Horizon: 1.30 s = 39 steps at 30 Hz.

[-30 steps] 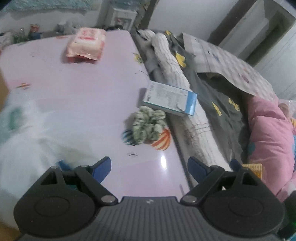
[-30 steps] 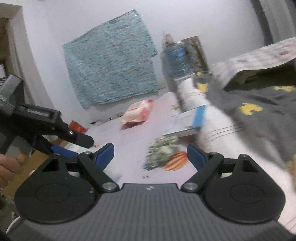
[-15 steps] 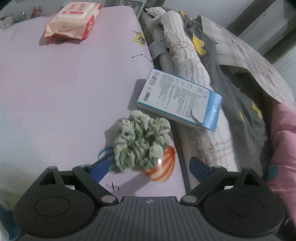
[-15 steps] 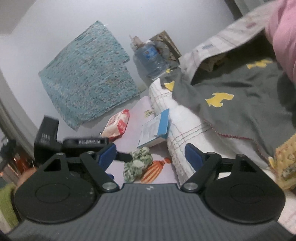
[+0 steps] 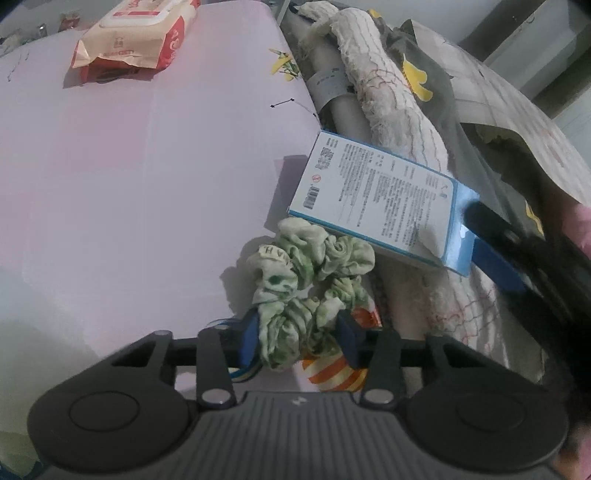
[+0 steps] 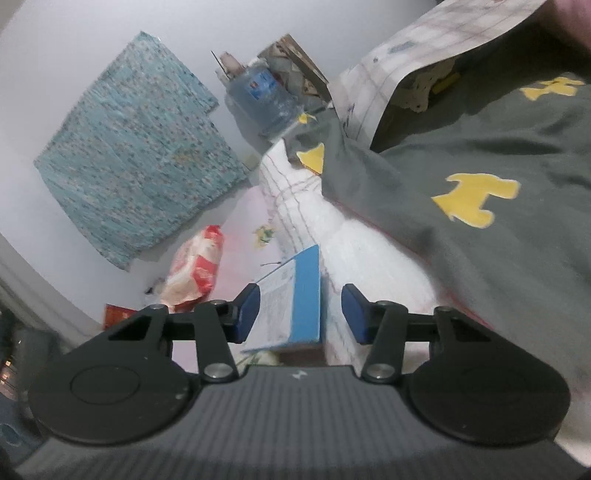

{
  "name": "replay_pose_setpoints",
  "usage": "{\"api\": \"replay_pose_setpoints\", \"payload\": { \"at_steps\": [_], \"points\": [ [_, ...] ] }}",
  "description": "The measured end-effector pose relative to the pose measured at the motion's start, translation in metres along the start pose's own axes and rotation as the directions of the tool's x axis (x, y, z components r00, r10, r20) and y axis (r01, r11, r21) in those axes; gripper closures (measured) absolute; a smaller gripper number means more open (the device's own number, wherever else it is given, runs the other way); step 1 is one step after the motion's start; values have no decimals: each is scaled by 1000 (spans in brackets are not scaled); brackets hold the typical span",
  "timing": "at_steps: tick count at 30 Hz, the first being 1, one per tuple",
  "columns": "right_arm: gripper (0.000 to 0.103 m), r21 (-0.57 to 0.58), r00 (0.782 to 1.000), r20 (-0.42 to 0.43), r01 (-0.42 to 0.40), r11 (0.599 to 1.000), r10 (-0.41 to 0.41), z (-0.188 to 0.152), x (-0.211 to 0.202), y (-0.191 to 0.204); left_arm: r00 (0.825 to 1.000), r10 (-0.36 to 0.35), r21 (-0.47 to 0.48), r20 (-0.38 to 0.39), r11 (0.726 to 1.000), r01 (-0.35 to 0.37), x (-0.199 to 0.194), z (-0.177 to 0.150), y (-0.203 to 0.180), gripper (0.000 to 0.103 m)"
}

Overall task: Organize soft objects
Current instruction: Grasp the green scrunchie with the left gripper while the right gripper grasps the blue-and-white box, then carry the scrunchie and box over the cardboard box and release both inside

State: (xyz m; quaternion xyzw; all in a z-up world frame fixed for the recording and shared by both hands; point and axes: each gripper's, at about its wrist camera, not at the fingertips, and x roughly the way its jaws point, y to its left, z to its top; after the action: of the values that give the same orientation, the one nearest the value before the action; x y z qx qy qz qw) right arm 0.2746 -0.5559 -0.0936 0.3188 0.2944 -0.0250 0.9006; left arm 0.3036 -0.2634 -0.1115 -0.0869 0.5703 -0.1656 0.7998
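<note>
Blue fingers (image 5: 248, 338) of the left gripper (image 5: 297, 338) are closing on a crumpled green-and-white fabric scrunchie (image 5: 308, 280), and both pads already press into its near folds, so the cloth is pinched between them. That scrunchie lies near the right edge of a pale pink tabletop (image 5: 147, 177), partly over an orange-and-white striped printed motif (image 5: 336, 373) on the surface, and its far side touches a flat white-and-blue printed cardboard box (image 5: 380, 206). This box hangs over the table edge onto a rolled cream knitted blanket with thin red lines (image 5: 391, 122). Farther back on the table sits a red-and-white soft pack of wet wipes (image 5: 136, 35).

Over on the right gripper (image 6: 300, 314), the jaws are closing too, with the blue end of the cardboard box (image 6: 304, 295) between the fingers (image 6: 249, 314); a gap shows on each side, so the pads are not yet pressing on it. In the left wrist view one blue finger of this gripper (image 5: 495, 264) lies just beside the box's blue end. A dark grey cloth with yellow dog shapes (image 6: 476, 199) covers the bed to the right, and a teal patterned cloth (image 6: 136, 162) hangs on the white wall behind.
</note>
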Motion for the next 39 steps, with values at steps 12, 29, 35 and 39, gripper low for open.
{"api": "replay_pose_setpoints", "payload": {
  "at_steps": [12,29,35,39],
  "points": [
    [98,-48,999,-1,-36,998,36,-6,8,14,999,-38,-17,11,999,38,-22,-6,1,81],
    [100,-229,978,162,-92,969,131,-23,-155,75,961,-239,-7,140,970,242,-164,-70,1,83],
    [100,-314,958,162,-175,933,235,-35,-204,117,921,-291,-33,260,950,310,-231,-102,41,83],
    [100,-388,939,133,-245,888,317,-46,-227,163,886,-285,-68,365,941,330,-280,-125,86,83]
  ]
}}
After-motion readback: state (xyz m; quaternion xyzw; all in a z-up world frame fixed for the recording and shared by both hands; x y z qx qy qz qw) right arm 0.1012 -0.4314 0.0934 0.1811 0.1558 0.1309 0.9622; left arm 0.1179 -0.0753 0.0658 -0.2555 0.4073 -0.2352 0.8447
